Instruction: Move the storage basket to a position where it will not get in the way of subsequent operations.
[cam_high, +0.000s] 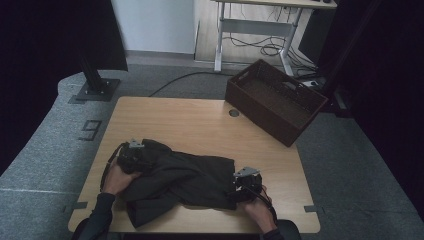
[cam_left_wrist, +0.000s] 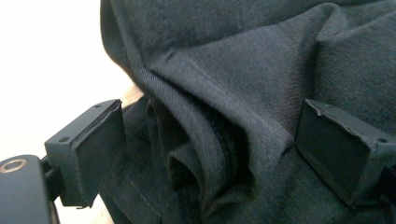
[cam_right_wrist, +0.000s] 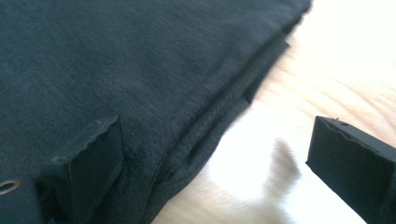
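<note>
Dark garment (cam_high: 175, 182), long axis left-right across table (cam_high: 200, 120)

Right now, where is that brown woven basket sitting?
In the high view the brown woven basket sits at the table's far right corner, overhanging its edge, well beyond the dark garment.

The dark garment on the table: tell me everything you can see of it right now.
The dark garment is black or charcoal woven cloth with stitched seams, lying crumpled and partly folded on the near half of the wooden table. Its right end shows stacked, layered edges lying flat; its left end bunches into deep folds. The left gripper stands open with a ridge of folds between its jaws, pads not pressing. The right gripper is open astride the layered edge, one jaw over cloth, the other over bare wood.
</note>
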